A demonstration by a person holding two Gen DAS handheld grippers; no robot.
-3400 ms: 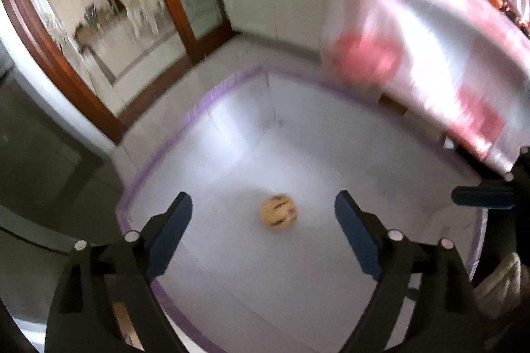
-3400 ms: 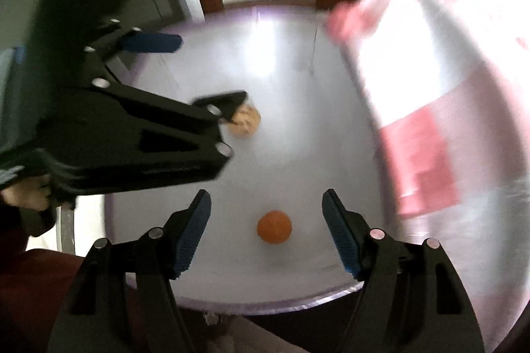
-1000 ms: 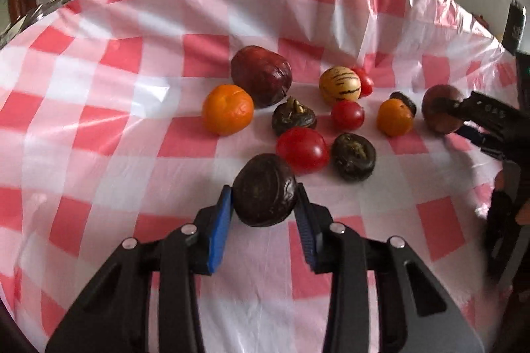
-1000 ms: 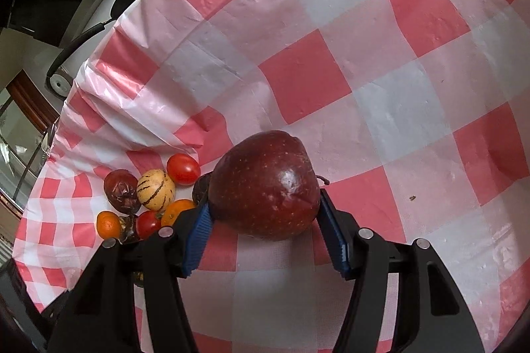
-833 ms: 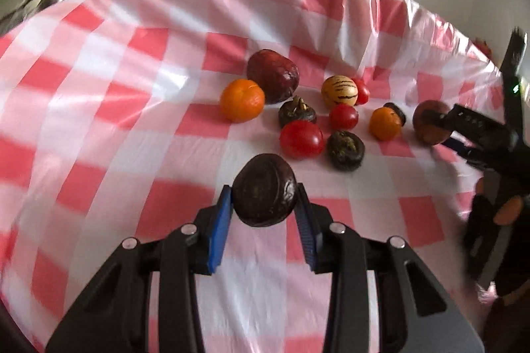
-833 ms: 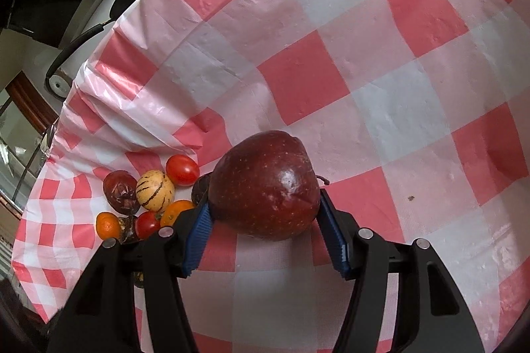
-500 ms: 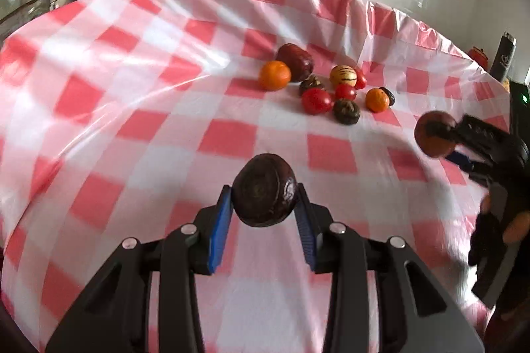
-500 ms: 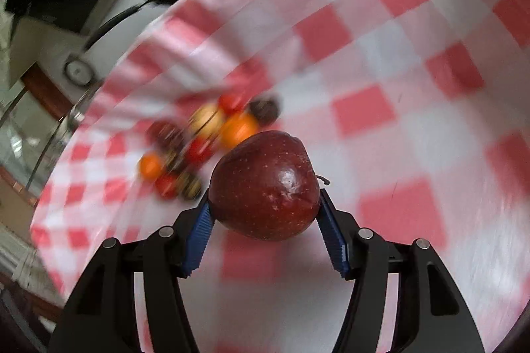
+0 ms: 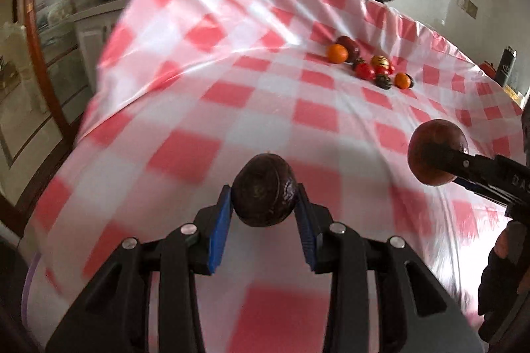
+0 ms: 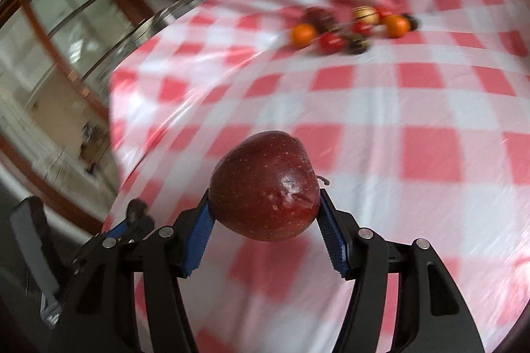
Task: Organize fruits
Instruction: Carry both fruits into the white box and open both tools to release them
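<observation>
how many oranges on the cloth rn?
2, both in the far fruit cluster: one orange at its left end beside the dark red fruit, the other at its right end. More could be hidden behind the other fruit.

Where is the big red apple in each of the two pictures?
Left wrist view: the red apple shows at the right edge, clamped in the right gripper, above the checkered tablecloth.
Right wrist view: the apple sits low in the middle, between the blue fingers.
Shared landmark: the cluster of small fruits far across the cloth, seen near the top here too.
</observation>
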